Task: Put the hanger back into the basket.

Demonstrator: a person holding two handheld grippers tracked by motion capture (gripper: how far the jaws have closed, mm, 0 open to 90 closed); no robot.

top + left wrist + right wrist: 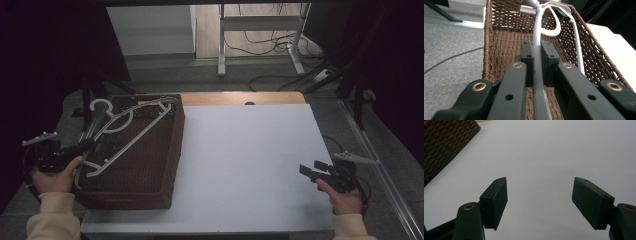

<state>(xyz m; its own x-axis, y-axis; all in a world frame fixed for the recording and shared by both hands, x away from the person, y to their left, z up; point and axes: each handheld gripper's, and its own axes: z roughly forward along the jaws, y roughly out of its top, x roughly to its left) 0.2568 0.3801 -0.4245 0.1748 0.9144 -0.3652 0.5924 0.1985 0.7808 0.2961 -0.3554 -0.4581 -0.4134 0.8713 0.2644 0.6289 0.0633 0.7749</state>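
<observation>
Fingers (549, 53) of left gripper (537, 53) clamp white hanger (539, 32).

Black tongs (539, 203), brass screws, cream sleeves (52, 220)

I see open white table (250, 165) centre and right; wicker basket (150, 165) w/ hanger (131, 131) blocks the left side.

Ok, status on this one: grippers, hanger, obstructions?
Left hand-held gripper shut on white hanger over wicker basket. Right hand-held gripper open above white table. Nothing blocking.
</observation>
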